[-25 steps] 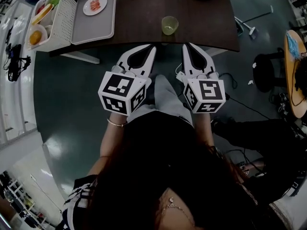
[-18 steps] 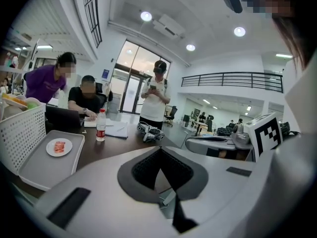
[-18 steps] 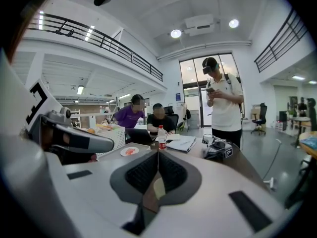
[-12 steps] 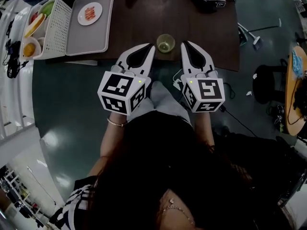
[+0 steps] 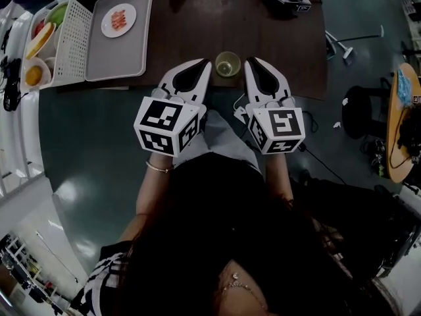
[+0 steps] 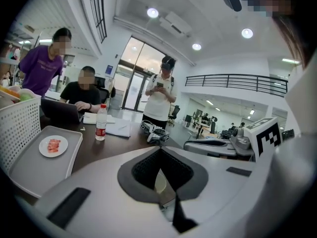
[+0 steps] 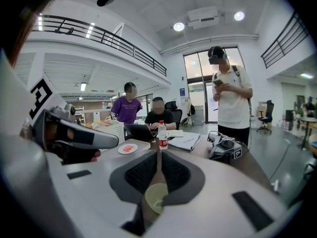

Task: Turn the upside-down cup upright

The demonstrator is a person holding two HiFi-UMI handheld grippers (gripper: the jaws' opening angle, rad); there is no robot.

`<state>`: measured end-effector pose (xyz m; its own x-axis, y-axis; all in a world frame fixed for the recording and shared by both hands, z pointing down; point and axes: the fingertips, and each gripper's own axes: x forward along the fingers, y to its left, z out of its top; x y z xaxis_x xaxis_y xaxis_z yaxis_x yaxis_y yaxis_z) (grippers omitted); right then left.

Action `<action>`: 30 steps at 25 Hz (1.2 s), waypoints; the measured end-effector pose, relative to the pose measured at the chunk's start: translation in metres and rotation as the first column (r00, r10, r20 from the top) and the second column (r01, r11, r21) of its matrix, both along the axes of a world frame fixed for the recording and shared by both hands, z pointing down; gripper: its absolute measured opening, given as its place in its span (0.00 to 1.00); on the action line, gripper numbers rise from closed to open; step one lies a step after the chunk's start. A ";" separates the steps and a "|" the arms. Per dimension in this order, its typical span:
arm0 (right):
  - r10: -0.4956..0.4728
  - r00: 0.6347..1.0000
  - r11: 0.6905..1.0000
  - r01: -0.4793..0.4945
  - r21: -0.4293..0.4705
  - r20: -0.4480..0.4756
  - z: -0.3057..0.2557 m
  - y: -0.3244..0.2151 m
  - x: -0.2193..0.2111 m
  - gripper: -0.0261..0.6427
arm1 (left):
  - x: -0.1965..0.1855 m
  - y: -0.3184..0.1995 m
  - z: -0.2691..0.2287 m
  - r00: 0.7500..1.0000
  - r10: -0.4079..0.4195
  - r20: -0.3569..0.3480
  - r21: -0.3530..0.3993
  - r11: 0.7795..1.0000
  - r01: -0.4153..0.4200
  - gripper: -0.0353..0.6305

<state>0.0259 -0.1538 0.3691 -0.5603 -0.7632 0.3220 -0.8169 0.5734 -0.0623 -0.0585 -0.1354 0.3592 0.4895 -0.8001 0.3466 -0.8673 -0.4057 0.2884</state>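
In the head view a small see-through cup [image 5: 227, 64] sits between the tips of the left claw [image 5: 206, 63] and right claw [image 5: 248, 62], near the dark surface's [image 5: 197, 31] front edge. It looks light, thin and slippery, best pinched by its wall. The left gripper view shows that claw pressed together and empty, a tray [image 6: 25, 167] to its left. The right gripper view shows the other closed on nothing, with a bright open office beyond.

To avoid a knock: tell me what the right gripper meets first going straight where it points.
Most likely the cup, sitting low, almost dead ahead of the shut right gripper. Depth is unclear; it might pass just above it toward the table.
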 end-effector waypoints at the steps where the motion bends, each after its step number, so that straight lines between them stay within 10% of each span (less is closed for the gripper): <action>1: 0.004 1.000 1.000 -0.004 0.000 0.000 0.001 0.000 -0.001 0.07 | 0.000 -0.002 -0.001 1.000 0.007 -0.004 0.000 1.000 -0.007 0.06; 30: 0.010 0.999 0.982 -0.017 -0.189 -0.040 0.114 -0.014 -0.020 0.48 | -0.007 -0.028 0.053 0.998 0.053 -0.016 -0.100 0.993 -0.055 0.06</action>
